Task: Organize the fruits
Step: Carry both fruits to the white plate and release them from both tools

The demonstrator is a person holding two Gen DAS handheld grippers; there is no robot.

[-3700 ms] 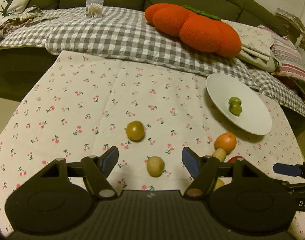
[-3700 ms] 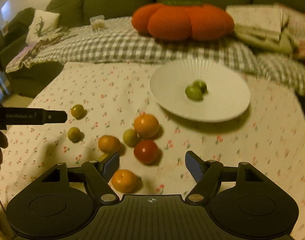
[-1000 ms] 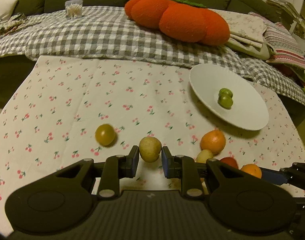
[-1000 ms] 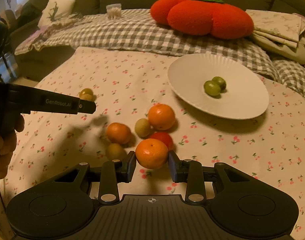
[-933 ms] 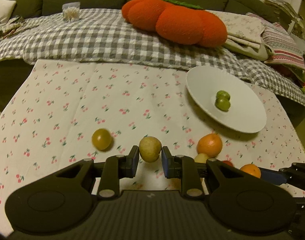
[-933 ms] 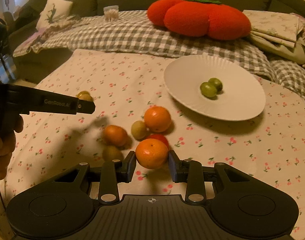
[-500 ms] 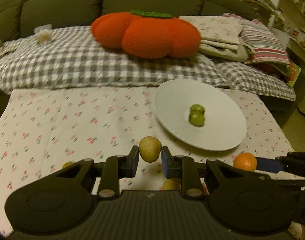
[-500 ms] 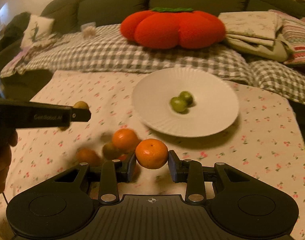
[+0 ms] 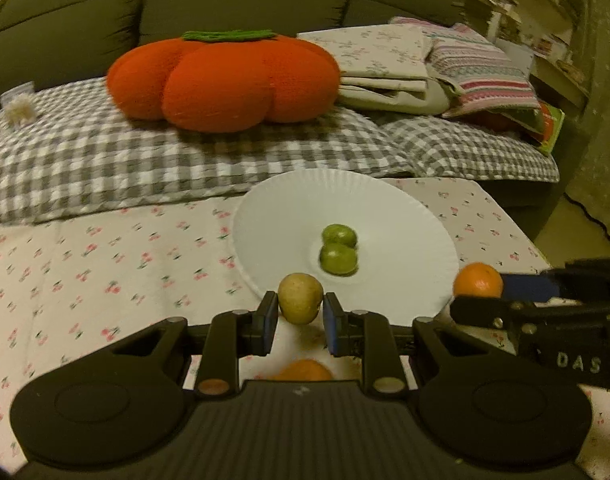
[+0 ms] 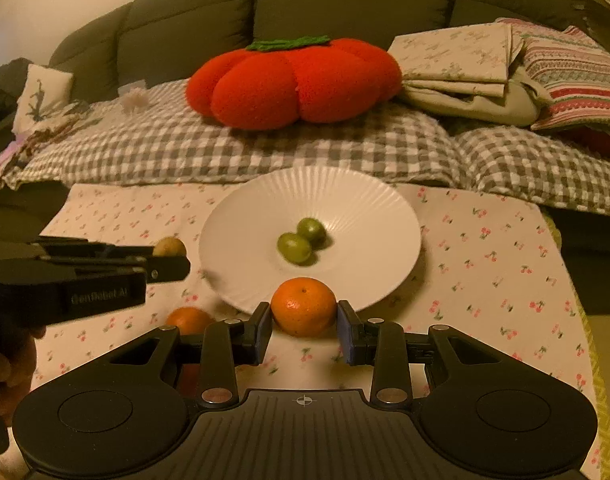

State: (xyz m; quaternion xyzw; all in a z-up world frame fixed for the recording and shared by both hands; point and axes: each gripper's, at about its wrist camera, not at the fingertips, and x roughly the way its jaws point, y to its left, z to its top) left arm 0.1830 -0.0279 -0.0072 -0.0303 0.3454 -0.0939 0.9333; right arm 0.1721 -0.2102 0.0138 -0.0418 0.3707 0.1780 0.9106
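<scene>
My left gripper (image 9: 299, 320) is shut on a yellow-green fruit (image 9: 300, 298) and holds it in the air at the near rim of the white plate (image 9: 405, 216). My right gripper (image 10: 304, 332) is shut on an orange (image 10: 303, 306), also at the plate's near rim (image 10: 369, 200). Two green fruits (image 9: 337, 249) lie in the middle of the plate; they also show in the right wrist view (image 10: 301, 239). In the left view the right gripper's orange (image 9: 477, 280) shows at the right. In the right view the left gripper's fruit (image 10: 169, 247) shows at the left.
Another orange (image 10: 189, 320) lies on the cherry-print cloth (image 10: 485, 280) below the grippers; it also shows in the left view (image 9: 303, 372). Behind the table is a sofa with a grey checked blanket (image 9: 105, 152), an orange pumpkin cushion (image 9: 221, 80) and folded linen (image 9: 389, 64).
Both grippers, each holding its fruit, have moved forward and right from the loose fruits to the plate's near rim. The plate now fills the middle of both views.
</scene>
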